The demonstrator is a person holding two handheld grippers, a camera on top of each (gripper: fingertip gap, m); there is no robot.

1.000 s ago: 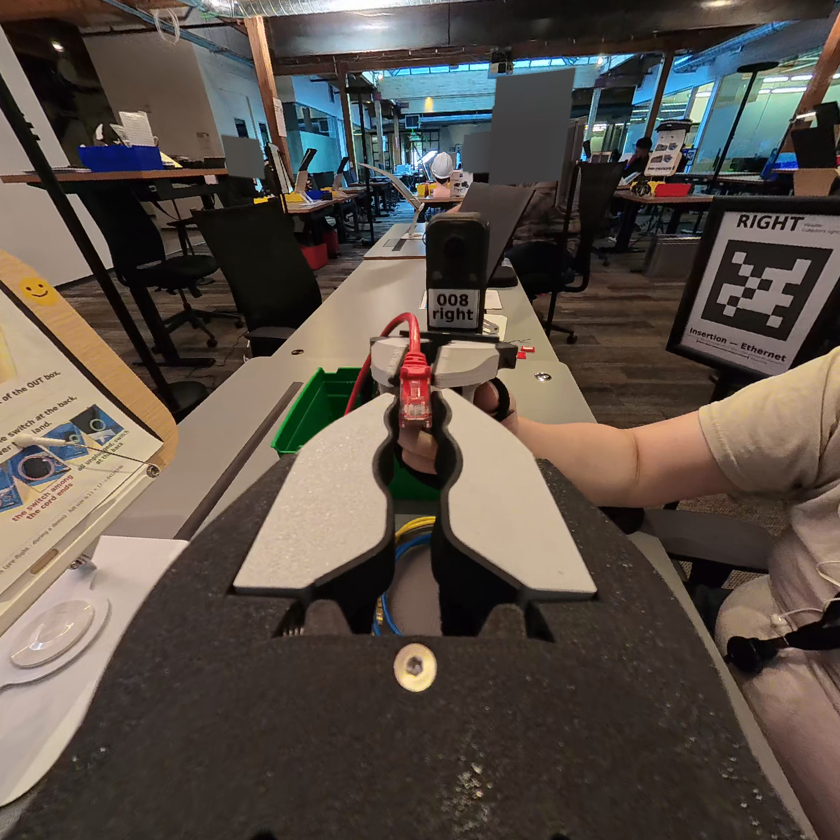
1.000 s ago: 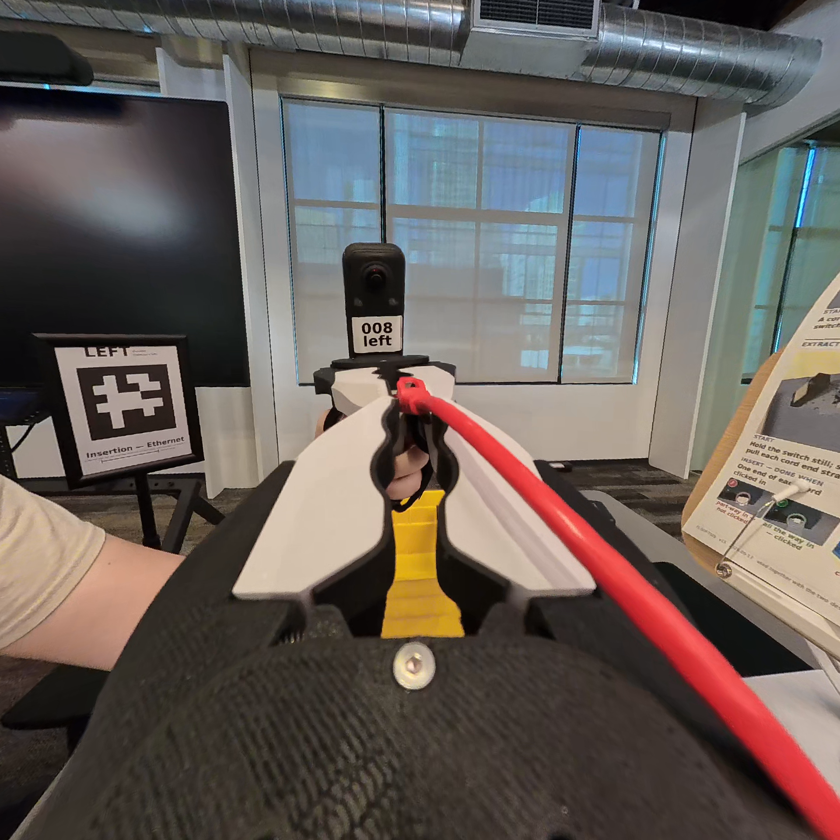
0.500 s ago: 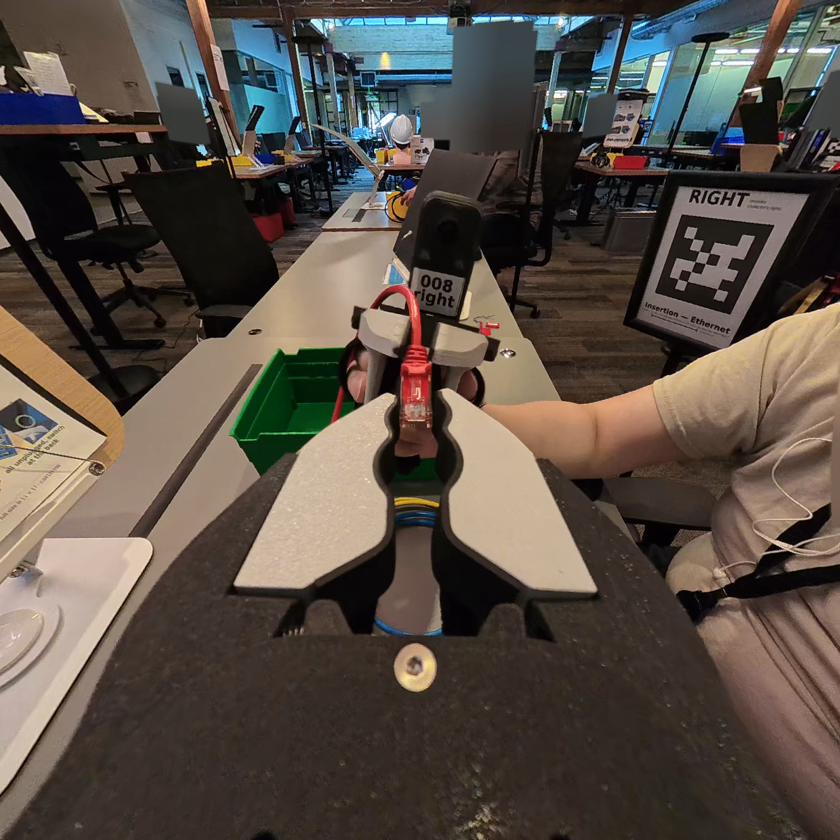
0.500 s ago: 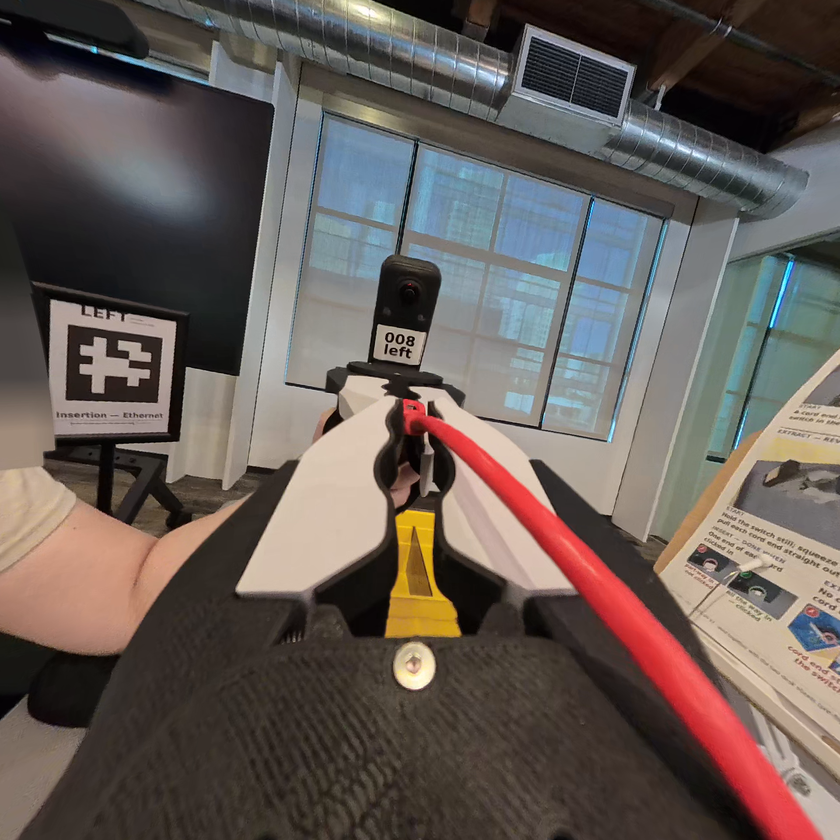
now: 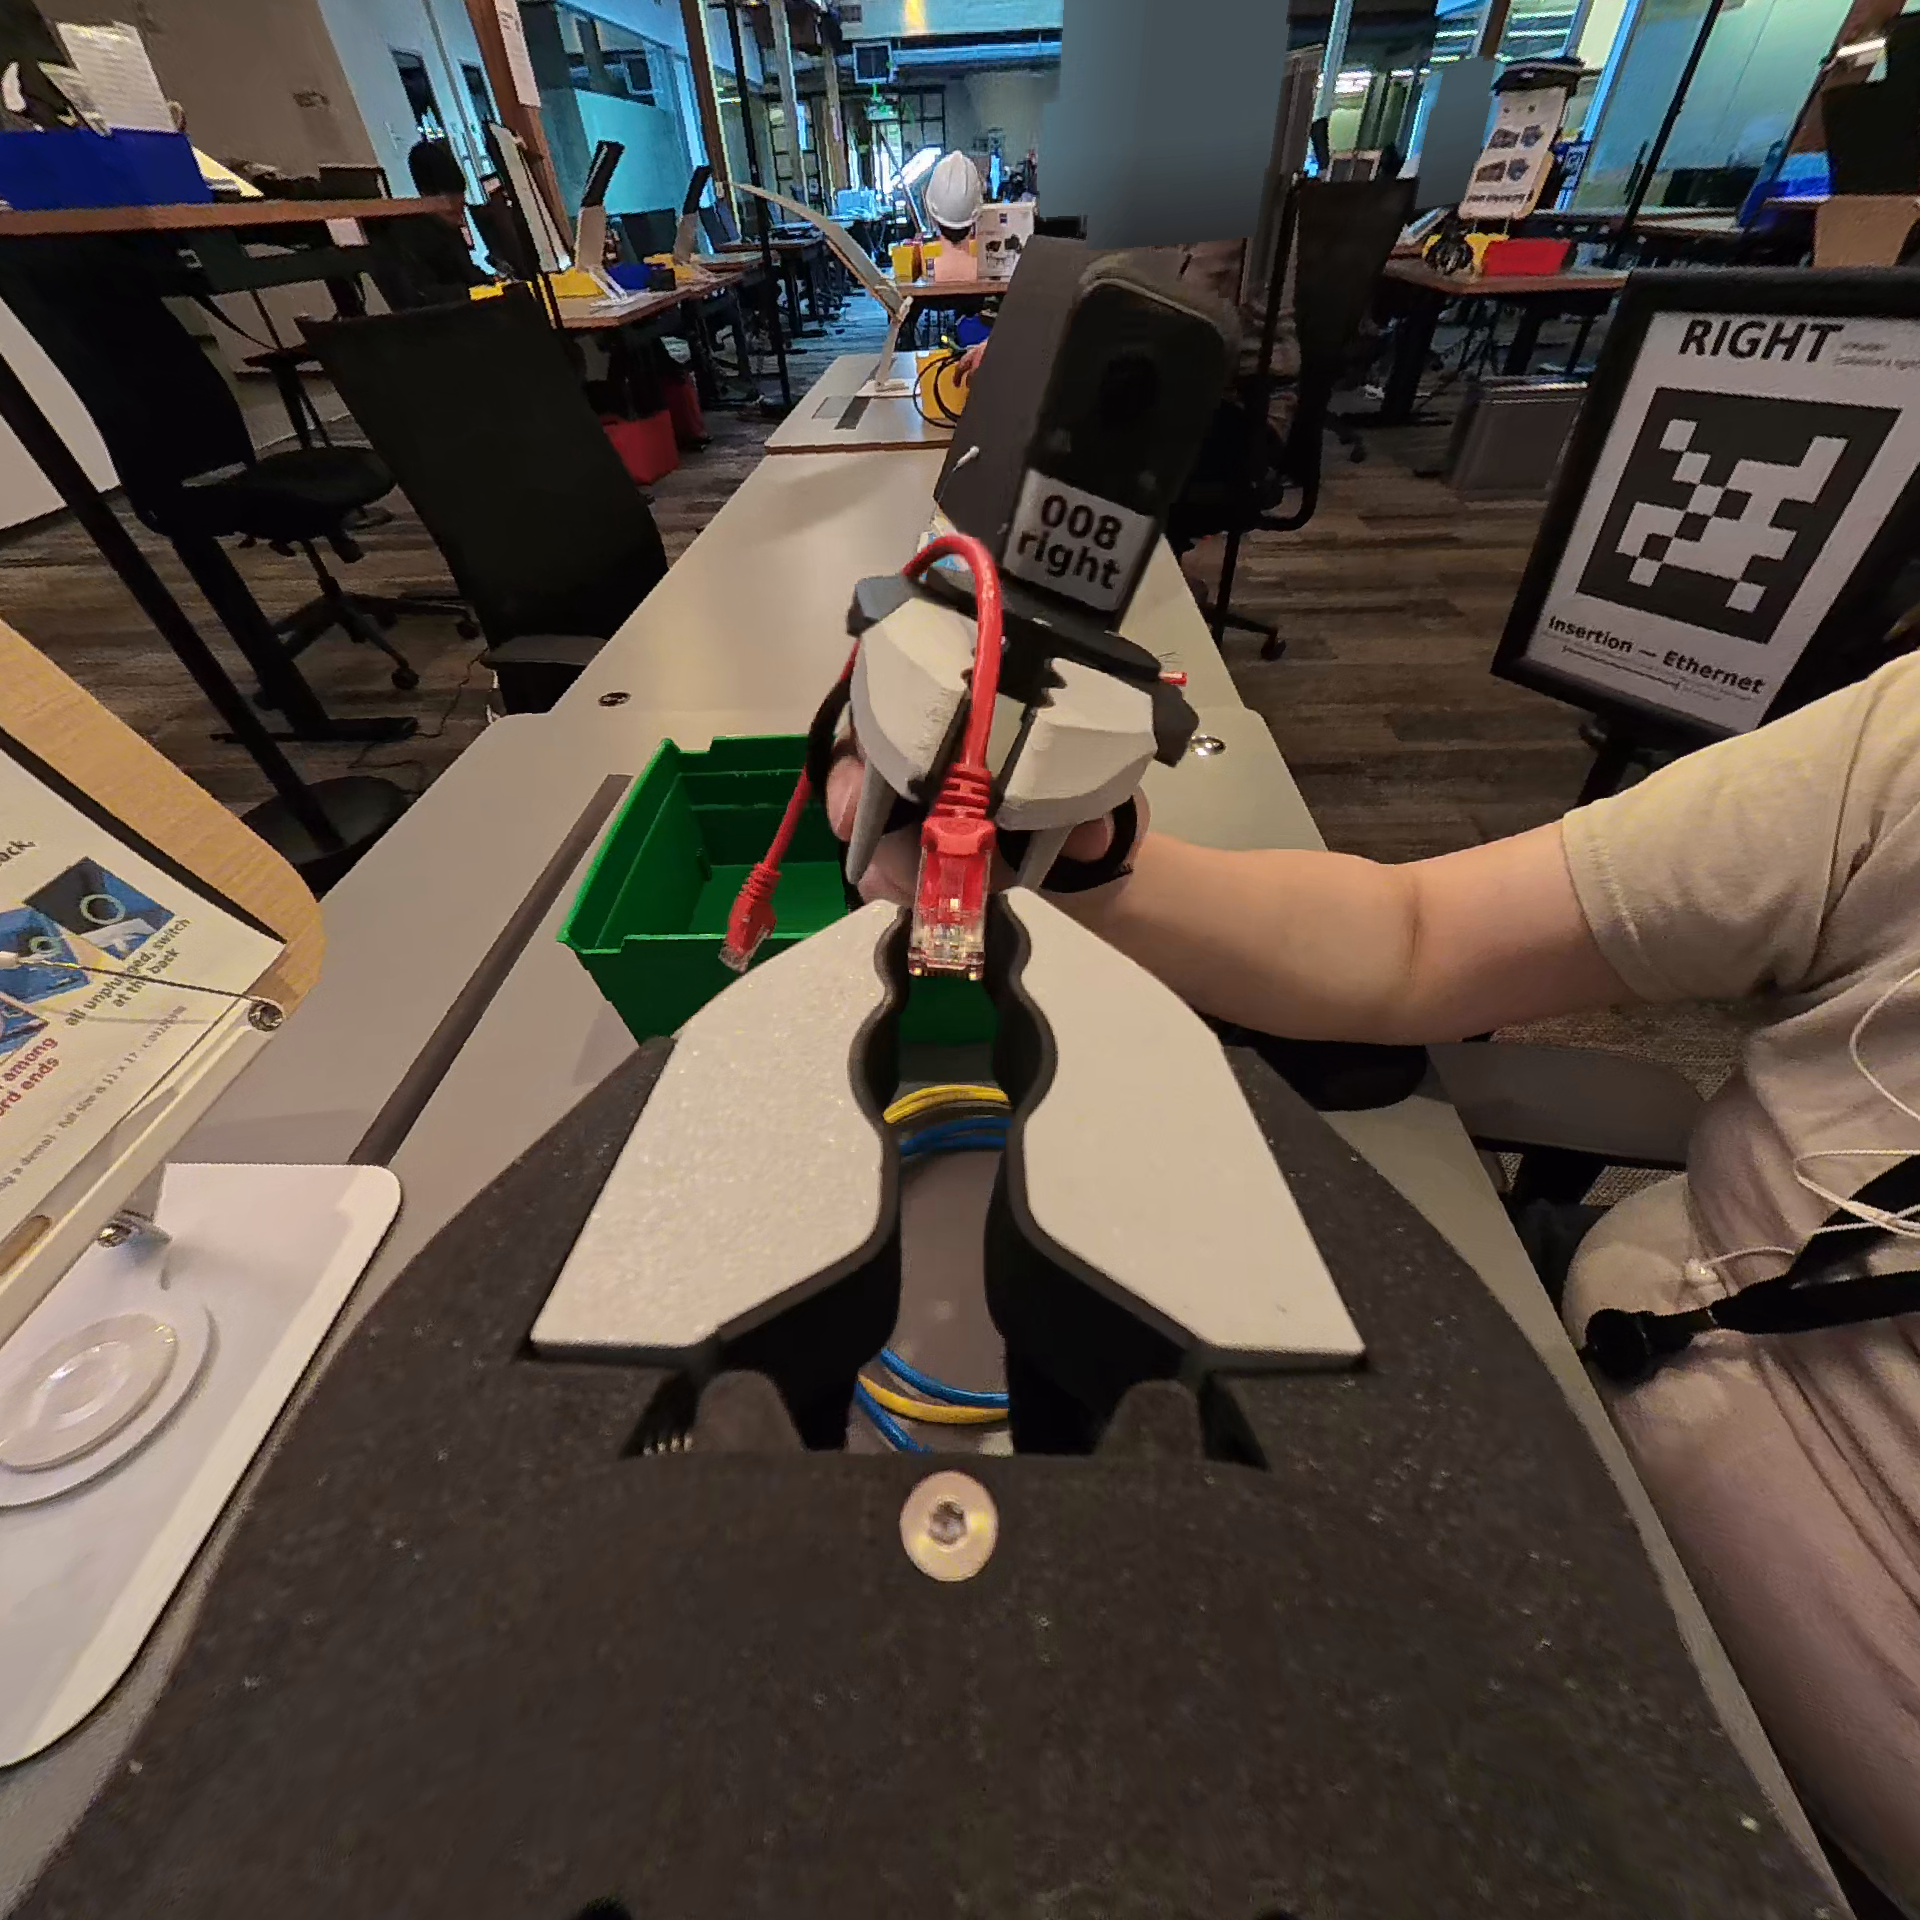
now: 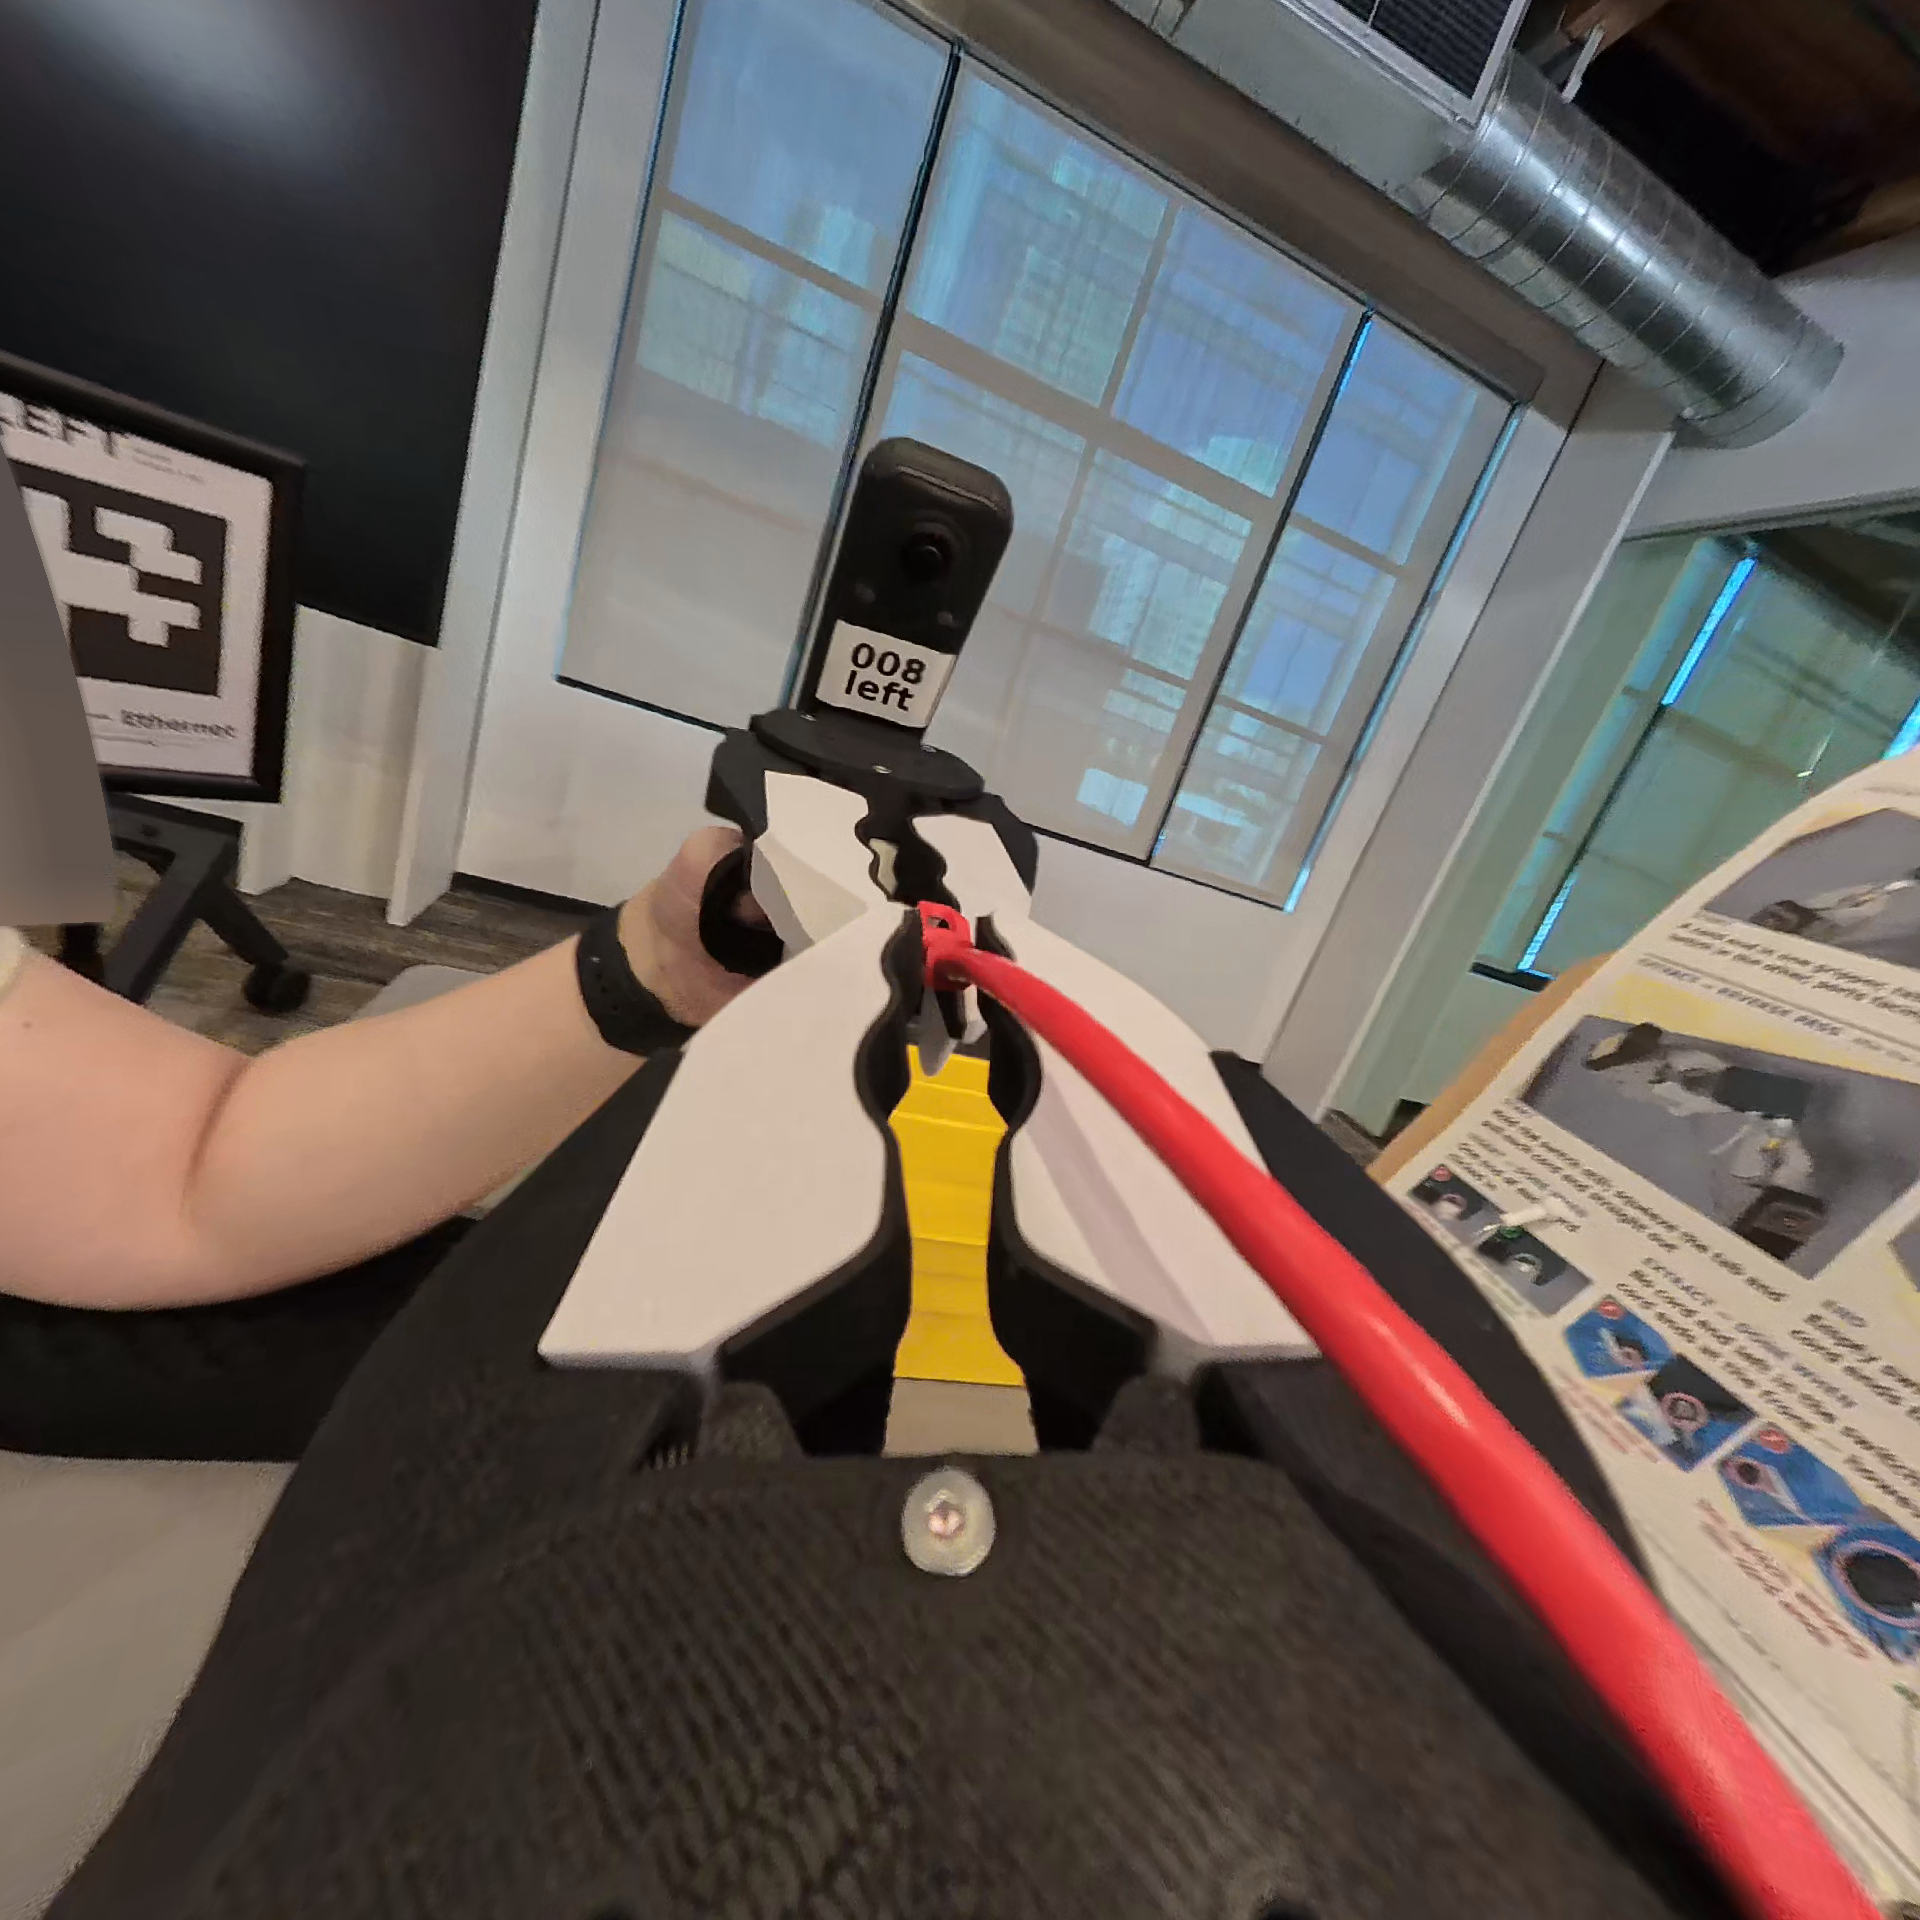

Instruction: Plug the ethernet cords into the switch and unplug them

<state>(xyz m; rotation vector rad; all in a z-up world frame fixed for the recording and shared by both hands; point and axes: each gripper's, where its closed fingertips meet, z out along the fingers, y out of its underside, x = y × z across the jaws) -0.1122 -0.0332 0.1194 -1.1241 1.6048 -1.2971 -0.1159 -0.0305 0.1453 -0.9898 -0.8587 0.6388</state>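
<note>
Right hand-held gripper (image 6: pixel 940 961) pinching red ethernet cord (image 6: pixel 1299 1226) | clear plug tip (image 5: pixel 948 925) seemingly between left hand-held gripper (image 5: pixel 948 940) fingertips

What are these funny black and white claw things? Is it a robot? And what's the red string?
It's no robot: a person holds a claw tool in each hand, and each claw has its own camera looking along its two fingers. One picture comes from the left gripper, the other from the right gripper, so each picture also shows the other claw facing it.

The red string is a red cord for computers. The right claw pinches it just behind its plug, and the plug's tip sits between the left claw's fingertips. Its other end dangles in front of a green bin on the grey table. Yellow and blue cords lie below. A picture instruction board stands at the table's edge.
</note>
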